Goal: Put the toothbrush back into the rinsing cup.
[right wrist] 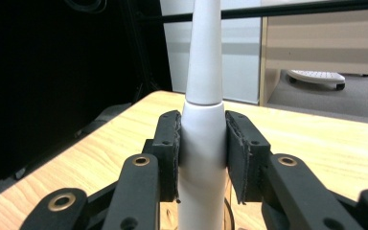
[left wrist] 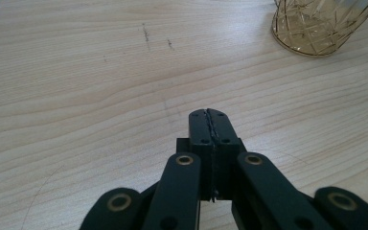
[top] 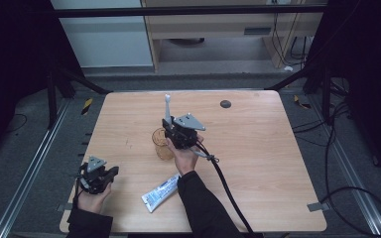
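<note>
The right gripper (top: 171,130) holds a white electric toothbrush (top: 167,110) with a slim tapered neck, upright, above the middle of the light wooden table (top: 258,148). In the right gripper view its two black jaws press on the thick white handle (right wrist: 202,143) from either side, and the narrow neck rises straight up out of the picture. In the high view the brush head stands clear above the gripper, and the grey three-cornered plate on top of the gripper faces the camera.

Just beside and below that gripper stands an amber cut-glass tumbler (top: 161,144), upright on the table, its facet pattern plain in the left gripper view (left wrist: 316,26). Whether the bottom of the toothbrush reaches into the tumbler I cannot tell, as the gripper covers it.

The left gripper (top: 110,173) rests low near the table's near left corner, well apart from the tumbler. Its jaws are pressed together with nothing between them (left wrist: 210,129), pointing across bare wood toward the tumbler.

A white squeezed toothpaste tube with blue print (top: 160,192) lies flat near the near edge, between the two forearms. A small dark round disc (top: 225,104) sits near the far edge.
</note>
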The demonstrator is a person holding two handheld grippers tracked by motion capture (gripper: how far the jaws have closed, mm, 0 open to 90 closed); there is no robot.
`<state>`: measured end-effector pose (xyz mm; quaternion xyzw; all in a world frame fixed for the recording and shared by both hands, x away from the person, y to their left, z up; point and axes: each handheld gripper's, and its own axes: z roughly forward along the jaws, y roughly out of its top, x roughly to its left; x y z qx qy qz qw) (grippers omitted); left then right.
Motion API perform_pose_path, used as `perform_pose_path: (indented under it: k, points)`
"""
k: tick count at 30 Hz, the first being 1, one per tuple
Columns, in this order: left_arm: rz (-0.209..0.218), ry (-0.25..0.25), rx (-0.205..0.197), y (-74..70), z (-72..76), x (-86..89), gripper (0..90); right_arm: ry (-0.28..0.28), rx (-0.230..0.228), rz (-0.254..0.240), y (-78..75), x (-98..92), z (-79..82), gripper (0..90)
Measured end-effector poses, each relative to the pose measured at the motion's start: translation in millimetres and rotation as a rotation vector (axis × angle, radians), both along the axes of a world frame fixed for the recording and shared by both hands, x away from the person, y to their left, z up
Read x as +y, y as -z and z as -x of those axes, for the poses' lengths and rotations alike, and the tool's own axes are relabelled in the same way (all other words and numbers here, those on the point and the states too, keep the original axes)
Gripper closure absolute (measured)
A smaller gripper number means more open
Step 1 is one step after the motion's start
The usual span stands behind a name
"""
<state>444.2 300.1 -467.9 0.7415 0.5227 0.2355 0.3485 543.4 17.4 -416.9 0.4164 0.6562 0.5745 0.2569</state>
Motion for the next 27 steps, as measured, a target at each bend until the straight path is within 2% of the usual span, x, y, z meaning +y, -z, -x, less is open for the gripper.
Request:
perform_pose_path:
  k: [11,18,27]
  points:
    - [-0.003,0.003,0.001,0.0,0.0,-0.2,89.5,-0.011,0.037,0.034,15.3,-1.5,1.8,67.5]
    - [-0.002,0.003,0.002,0.1,-0.1,-0.4,89.5,-0.021,0.048,0.053,19.1,-2.4,3.7,67.4]
    - [-0.007,0.007,0.004,0.1,-0.1,-0.7,89.5,-0.035,0.058,0.05,20.0,-5.7,5.8,66.9]
